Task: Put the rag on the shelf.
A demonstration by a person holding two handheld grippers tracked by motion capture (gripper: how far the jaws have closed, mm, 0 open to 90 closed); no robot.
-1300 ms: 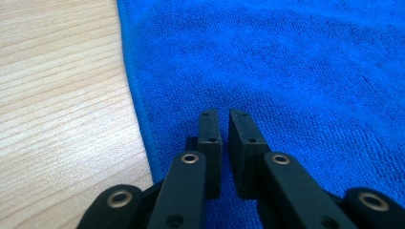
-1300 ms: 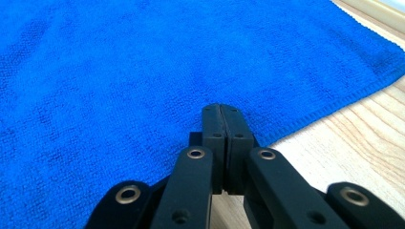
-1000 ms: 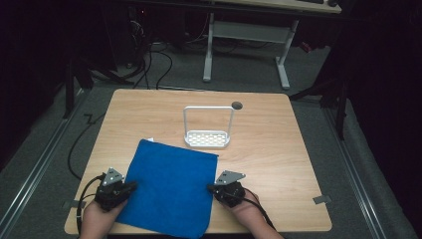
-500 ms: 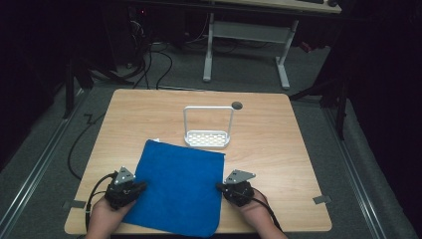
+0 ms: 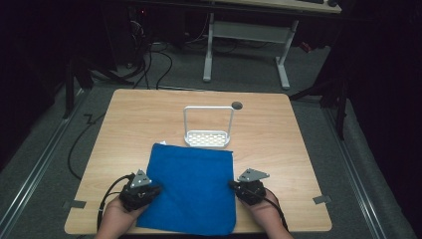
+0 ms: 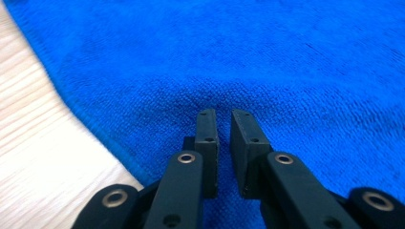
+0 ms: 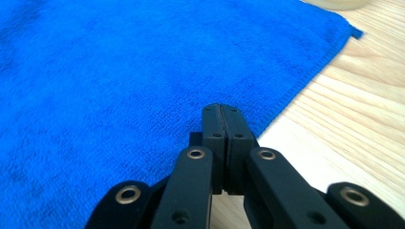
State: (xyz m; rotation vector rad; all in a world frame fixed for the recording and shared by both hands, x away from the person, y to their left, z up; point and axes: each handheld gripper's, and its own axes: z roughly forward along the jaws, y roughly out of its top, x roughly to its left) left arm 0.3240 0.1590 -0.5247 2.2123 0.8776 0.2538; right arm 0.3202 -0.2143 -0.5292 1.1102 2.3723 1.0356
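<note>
Cloth: a blue cloth [image 5: 191,186] lies flat on the near half of the table, between my two hands.
Cloth edges: the far edge runs just in front of the white rack; the near edge lies close to the table's near edge. The left edge slants, so the cloth is a bit crooked.
Left gripper: my left gripper [image 5: 155,189] sits at the left edge of the cloth, low down near me.
Left fingers: in the left gripper view my fingertips [image 6: 206,125] are over the blue cloth with a thin gap between them. They are a little apart and hold nothing that I can see.
Right gripper: my right gripper [image 5: 233,185] sits at the right edge of the cloth.
Right fingers: in the right gripper view my jaws are pressed tight together, right at the stitched hem. I cannot tell if any cloth is pinched in them.
Rack: a small white rack [image 5: 208,130] with a tall handle stands past the cloth, near the middle of the table.
Table: the wooden table [image 5: 278,134] is bare to the left, right and far side of the cloth.
Hole: a small dark round hole [image 5: 237,105] is near the far edge.
</note>
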